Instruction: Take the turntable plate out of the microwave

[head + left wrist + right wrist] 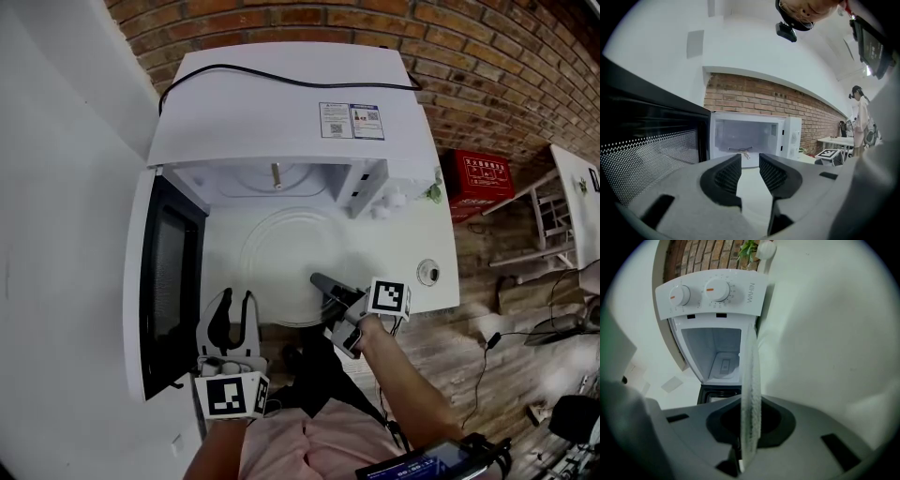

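Head view, surroundings:
- brick wall [375,28] across top of frame, running down the right side
- plain white wall [56,187] fills left side
- white tabletop [441,291] at centre; small round object [428,272] near its right edge, type not identifiable
- bit of green plant [434,193] just above that, at tabletop's far right corner
- red box [479,176] right of centre, against the bricks
- wooden plank floor [469,394] lower right, black cable [487,349] trailing over it
- second white table [574,187] at right edge

Left gripper view: person [859,119] standing far right, well back
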{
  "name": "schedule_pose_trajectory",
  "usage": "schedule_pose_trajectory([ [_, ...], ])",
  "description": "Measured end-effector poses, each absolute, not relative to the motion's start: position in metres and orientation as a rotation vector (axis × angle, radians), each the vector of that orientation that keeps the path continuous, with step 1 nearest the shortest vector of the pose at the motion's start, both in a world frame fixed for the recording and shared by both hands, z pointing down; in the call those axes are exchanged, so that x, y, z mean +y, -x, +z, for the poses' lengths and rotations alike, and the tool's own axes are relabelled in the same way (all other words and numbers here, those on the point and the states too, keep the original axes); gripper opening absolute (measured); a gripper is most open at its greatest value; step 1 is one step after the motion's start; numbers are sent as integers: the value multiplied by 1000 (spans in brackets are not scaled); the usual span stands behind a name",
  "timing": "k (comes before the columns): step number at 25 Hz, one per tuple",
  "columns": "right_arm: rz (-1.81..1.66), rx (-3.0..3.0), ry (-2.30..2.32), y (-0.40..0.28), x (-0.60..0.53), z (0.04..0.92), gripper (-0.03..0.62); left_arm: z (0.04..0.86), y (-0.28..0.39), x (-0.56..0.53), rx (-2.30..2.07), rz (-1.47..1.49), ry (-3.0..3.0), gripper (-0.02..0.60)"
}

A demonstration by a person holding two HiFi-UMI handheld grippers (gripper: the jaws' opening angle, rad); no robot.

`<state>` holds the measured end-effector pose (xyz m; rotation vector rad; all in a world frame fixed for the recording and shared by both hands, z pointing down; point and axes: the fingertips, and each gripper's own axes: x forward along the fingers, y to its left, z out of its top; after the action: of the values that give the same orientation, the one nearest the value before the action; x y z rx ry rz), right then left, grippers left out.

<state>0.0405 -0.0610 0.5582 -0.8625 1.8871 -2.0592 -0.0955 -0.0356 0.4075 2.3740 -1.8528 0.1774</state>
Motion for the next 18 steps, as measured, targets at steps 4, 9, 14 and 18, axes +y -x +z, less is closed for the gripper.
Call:
schedule_pose_trajectory([
  [4, -2062, 1884, 861, -40, -61, 558, 31, 407, 96, -36, -1856, 173, -2375, 120],
  [9, -2056, 1889, 862, -40, -61, 558, 31, 405, 96, -37, -1855, 169, -2380, 120],
  [14, -2031, 1908, 835, -39, -63, 557, 31, 406, 98, -35, -1854, 172, -2379, 120],
  [18, -2025, 1912, 824, -38, -63, 556, 31, 406, 98, -34, -1853, 172, -2381, 120],
])
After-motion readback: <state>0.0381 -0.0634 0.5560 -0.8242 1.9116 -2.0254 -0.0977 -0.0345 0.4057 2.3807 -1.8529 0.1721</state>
